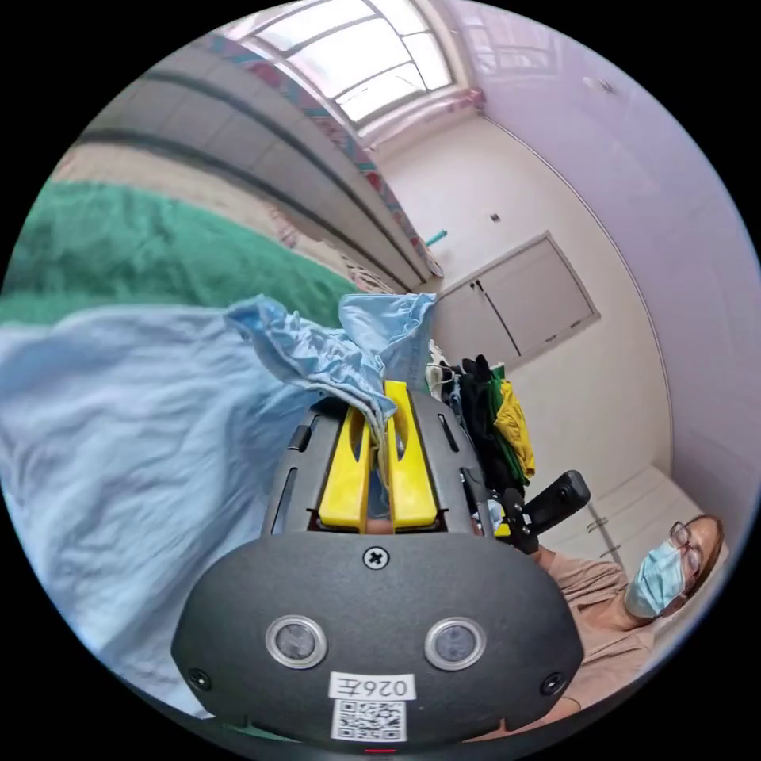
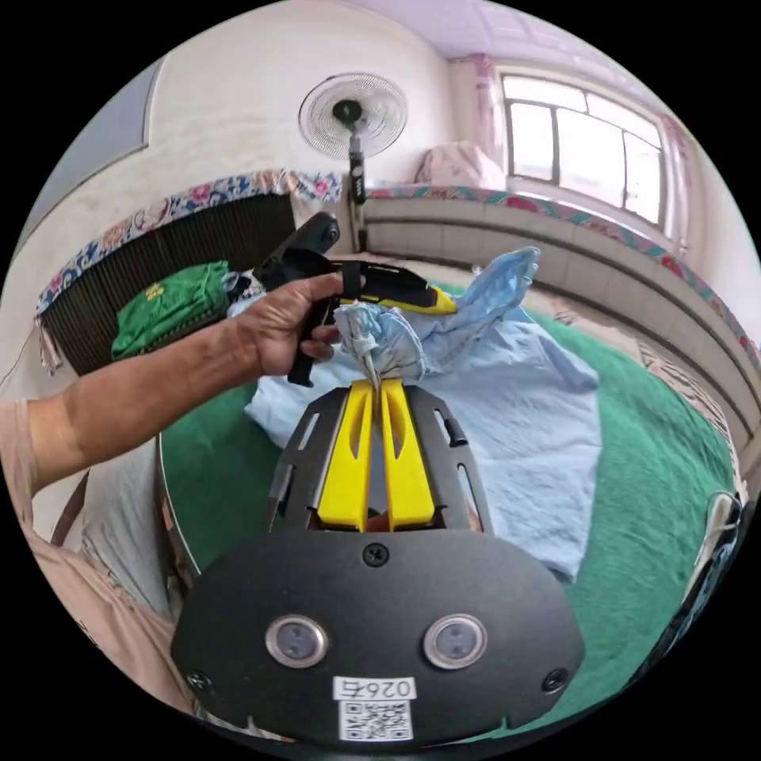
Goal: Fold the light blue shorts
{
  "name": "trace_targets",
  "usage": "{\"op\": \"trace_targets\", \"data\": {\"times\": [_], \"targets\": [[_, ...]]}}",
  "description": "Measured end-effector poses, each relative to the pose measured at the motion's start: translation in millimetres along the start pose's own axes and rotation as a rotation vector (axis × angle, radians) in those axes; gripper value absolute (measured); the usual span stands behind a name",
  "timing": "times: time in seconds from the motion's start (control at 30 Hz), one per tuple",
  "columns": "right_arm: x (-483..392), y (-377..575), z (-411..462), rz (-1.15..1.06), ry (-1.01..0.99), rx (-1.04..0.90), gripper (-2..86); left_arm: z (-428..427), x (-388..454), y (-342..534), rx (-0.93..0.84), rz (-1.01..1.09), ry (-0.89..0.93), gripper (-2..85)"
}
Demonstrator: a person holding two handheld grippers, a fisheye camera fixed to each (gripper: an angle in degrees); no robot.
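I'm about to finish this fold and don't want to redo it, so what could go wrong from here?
1. Each gripper pinches only a bunched bit of the light blue shorts: the left gripper, the right gripper. Fabric could slip out.
2. Most of the shorts still lie on the green cover, so lifting may drag and wrinkle them.
3. The grippers sit close together, so the edge could sag unevenly.

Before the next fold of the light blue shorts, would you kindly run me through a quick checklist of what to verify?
1. Left gripper shut on the light blue shorts: ok.
2. Right gripper shut on a bunched part of the shorts: ok.
3. Rest of the shorts resting on the green cover: ok.
4. Fabric flat and smooth: not ok, wrinkled and bunched at both grips.
5. Grips at matching corners: cannot tell.
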State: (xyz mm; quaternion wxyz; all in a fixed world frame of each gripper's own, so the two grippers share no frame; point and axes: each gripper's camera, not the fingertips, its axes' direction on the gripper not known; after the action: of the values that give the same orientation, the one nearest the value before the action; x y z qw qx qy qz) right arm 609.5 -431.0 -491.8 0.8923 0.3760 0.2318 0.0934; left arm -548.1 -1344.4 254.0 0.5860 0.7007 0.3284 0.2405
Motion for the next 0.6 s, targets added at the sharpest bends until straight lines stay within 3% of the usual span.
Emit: {"op": "trace_targets", "data": {"times": [0.07, 0.17, 0.33, 0.47, 0.6], "targets": [[-28.3, 3.9, 69.4, -0.05, -0.071, -0.154, 2.3, -41.7, -62.9, 31.4, 0.04, -0.133, 0.001, 10.6], [-45.5, 10.2, 123.8, -0.094, -0.211, -0.333, 8.0, -97.4, -109.7, 58.0, 0.145, -0.223, 0.009, 14.4], [-21.9, 7.3, 131.0, -0.084, -0.27, -0.316, 7.3, -153.9, -108.9, 54.9, 0.228, -0.191, -0.037, 11.6], [33.3, 26.1, 130.8, 0.066, -0.174, -0.288, 4.2, -116.5, -43.8, 12.8, 0.022, 0.073, -0.109, 0.5], [79.3, 55.1, 141.3, 0.204, -0.05, -0.329, 1.4, -38.7, 11.3, -22.0, -0.193, 0.281, -0.078, -0.8]]}}
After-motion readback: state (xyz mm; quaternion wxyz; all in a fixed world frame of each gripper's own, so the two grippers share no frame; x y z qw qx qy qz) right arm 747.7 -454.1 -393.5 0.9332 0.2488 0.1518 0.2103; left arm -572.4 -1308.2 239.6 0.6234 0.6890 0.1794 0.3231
